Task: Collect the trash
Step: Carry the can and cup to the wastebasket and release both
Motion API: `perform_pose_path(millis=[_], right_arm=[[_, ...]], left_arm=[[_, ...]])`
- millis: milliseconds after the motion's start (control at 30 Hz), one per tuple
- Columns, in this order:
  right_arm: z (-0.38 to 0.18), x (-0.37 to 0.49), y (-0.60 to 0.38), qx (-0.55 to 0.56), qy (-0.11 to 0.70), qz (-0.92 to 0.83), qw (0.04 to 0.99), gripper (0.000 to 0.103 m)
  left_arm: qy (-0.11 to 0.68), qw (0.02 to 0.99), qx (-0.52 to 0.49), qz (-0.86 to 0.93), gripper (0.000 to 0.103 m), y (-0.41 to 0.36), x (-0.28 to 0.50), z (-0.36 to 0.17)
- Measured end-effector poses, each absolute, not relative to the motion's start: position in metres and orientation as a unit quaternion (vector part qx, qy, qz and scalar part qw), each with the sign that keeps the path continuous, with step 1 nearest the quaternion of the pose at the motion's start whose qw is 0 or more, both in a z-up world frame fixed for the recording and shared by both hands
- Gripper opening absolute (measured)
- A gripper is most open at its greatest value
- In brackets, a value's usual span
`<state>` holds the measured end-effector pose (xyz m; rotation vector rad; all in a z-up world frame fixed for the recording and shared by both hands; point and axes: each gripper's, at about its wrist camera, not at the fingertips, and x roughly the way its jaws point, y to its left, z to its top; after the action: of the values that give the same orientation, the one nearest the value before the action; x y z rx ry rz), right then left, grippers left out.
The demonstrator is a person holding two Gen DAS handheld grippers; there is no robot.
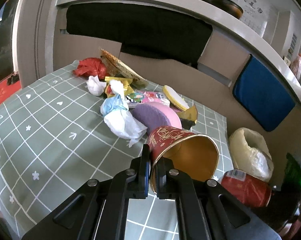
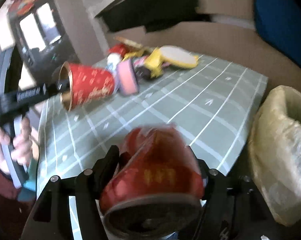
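My left gripper (image 1: 152,158) is shut on the rim of a red paper cup (image 1: 178,140) with gold print, which lies on its side just above the green checked tablecloth (image 1: 50,130). The right wrist view shows this cup (image 2: 90,84) on the left gripper (image 2: 64,88) at the left. A crushed red can (image 2: 156,170) sits tilted and blurred between the wide fingers of my right gripper (image 2: 154,154). A dark gap shows beside its left finger (image 2: 113,156), so the pads do not press it. The can (image 1: 246,190) also appears off the table's right edge.
A trash pile (image 1: 130,92) of tissues, wrappers, a red bag and a pink-purple sponge (image 1: 156,116) covers the table's far side. A bin lined with a yellowish bag (image 2: 280,150) stands right of the table. Cardboard and a blue pad (image 1: 264,94) lie behind. A hand (image 2: 20,146) holds the left gripper.
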<state>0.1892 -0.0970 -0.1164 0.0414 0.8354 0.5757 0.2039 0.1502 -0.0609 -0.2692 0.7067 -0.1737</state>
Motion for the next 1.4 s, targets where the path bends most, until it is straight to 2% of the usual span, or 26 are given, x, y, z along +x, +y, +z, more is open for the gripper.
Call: perform_pose_path(millis=[100, 533, 800, 1067, 1400], right_arm=[[-0.117, 0.181, -0.092, 0.006, 0.380, 0.270, 0.885, 0.046], [-0.046, 0.216, -0.114, 0.036, 0.290, 0.239, 0.926, 0.046], [-0.003, 0.234, -0.161, 0.033, 0.254, 0.179, 0.950, 0.046], [0.002, 0.216, -0.240, 0.044, 0.248, 0.085, 0.964, 0.047], [-0.019, 0.202, -0.320, 0.065, 0.270, -0.005, 0.961, 0.047]], left_arm=[[0.345, 0.926, -0.130, -0.086, 0.005, 0.151, 0.202, -0.062], [0.296, 0.946, -0.104, -0.082, 0.005, 0.134, 0.203, -0.030], [0.241, 0.962, -0.057, -0.116, 0.005, 0.075, 0.225, 0.011], [0.247, 0.947, -0.030, -0.204, 0.005, -0.025, 0.254, 0.018], [0.292, 0.913, -0.009, -0.284, 0.005, -0.116, 0.274, -0.012]])
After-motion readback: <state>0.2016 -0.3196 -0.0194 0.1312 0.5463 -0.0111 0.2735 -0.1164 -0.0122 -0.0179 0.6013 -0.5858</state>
